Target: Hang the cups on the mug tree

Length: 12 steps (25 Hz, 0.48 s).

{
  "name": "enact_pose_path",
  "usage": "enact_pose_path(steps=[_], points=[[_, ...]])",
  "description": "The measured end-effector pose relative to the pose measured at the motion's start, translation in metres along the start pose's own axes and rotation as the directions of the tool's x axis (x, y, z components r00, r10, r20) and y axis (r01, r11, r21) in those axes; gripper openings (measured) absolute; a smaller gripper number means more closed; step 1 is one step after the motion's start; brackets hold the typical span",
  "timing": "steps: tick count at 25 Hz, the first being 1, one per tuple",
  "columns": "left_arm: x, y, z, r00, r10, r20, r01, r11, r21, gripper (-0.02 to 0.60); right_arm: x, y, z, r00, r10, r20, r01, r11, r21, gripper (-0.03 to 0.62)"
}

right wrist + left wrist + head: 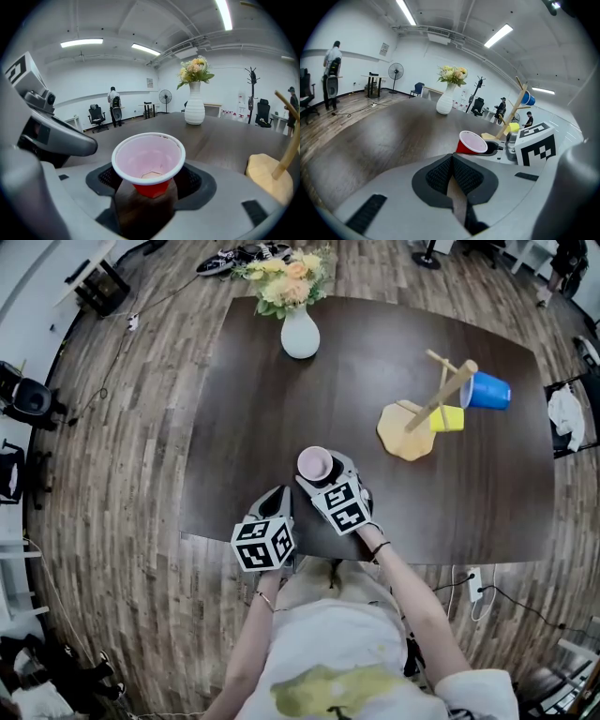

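Observation:
A red cup (315,462) with a pale pink inside stands mouth up on the dark table (234,418) near its front edge. My right gripper (320,477) is open around it; in the right gripper view the cup (149,161) sits between the pads (105,177) with a gap on each side. My left gripper (279,496) is just left of it, shut and empty, its pads (440,176) pressed together. The wooden mug tree (439,399) stands at the right and carries a blue cup (487,391) and a yellow cup (447,418).
A white vase (300,334) of flowers stands at the table's far edge. The mug tree's pale round base (403,432) lies right of the red cup. Wooden floor, cables and chairs surround the table; people stand far off in the room.

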<state>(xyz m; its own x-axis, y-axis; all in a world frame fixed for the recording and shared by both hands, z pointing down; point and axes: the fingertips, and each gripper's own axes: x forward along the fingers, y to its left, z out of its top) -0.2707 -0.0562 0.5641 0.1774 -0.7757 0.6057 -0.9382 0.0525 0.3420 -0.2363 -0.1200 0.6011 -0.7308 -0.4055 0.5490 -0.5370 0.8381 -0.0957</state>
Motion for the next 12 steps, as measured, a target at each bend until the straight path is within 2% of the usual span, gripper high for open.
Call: enact_pose_path(steps=[12], points=[[0.008,0.005,0.008,1.0,-0.03,0.002,0.03,0.999,0.021,0.017,-0.006,-0.013,0.013,0.998,-0.043,0.051,0.039,0.996,0.079,0.314]])
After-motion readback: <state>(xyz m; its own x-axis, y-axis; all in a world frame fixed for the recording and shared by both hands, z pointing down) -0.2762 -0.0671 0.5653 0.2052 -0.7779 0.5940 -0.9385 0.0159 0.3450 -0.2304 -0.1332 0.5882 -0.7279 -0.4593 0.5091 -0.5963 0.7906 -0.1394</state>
